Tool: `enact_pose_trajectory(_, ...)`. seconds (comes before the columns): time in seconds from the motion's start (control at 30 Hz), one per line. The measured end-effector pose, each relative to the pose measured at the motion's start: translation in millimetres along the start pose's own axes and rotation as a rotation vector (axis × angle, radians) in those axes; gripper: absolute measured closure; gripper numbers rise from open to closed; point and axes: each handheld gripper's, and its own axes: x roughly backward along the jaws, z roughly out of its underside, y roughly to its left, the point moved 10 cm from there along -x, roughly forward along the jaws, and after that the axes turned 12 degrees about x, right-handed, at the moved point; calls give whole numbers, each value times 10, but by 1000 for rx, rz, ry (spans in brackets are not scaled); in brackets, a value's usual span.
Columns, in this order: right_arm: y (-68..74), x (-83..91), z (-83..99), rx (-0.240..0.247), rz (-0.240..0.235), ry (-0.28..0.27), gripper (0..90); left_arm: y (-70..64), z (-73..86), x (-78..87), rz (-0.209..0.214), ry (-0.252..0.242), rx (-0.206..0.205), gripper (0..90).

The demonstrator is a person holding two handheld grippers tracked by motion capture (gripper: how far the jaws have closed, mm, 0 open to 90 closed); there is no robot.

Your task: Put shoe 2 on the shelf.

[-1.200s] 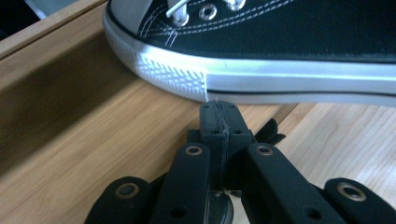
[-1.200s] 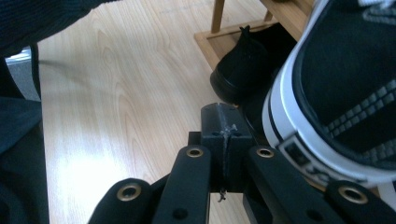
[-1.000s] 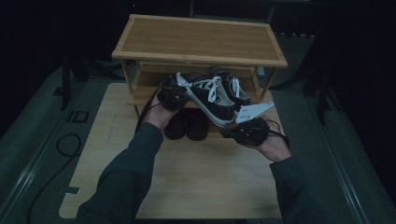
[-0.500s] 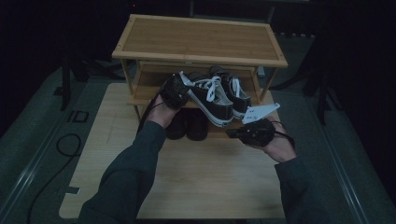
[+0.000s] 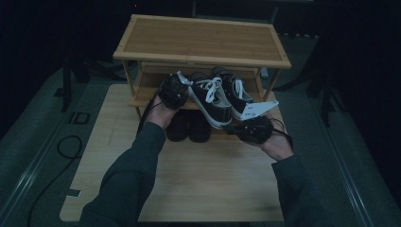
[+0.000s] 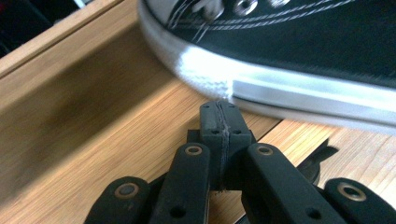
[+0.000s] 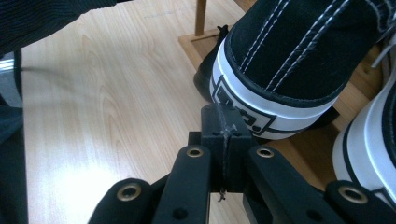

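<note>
High view: black sneaker point(image 5: 210, 100) sat on the rack point(image 5: 142, 97) middle shelf, left gripper point(image 5: 174, 91) at its toe, right gripper point(image 5: 254, 128) at its heel, both jaws pressed together, empty. Likely light, canvas soft; rubber sole rim stiffest grip.
</note>
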Motion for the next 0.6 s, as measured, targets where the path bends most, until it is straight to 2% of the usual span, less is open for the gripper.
enact_pose_trajectory(0.2,6,-17,-21,5,-7,-5,900,164,59,73,-19,-5,27,900)
enact_pose_trajectory(0.33,33,-79,-76,15,-19,-10,900,228,113,91,-12,2,33,896)
enact_pose_trajectory(0.4,55,-133,-120,17,-34,-21,900,227,122,96,-8,1,26,897)
enact_pose_trajectory(0.5,70,-187,-168,21,-44,-29,900,210,129,102,-22,5,4,900)
enact_pose_trajectory(0.6,86,-242,-209,24,-51,-32,900,203,141,117,-13,8,-7,900)
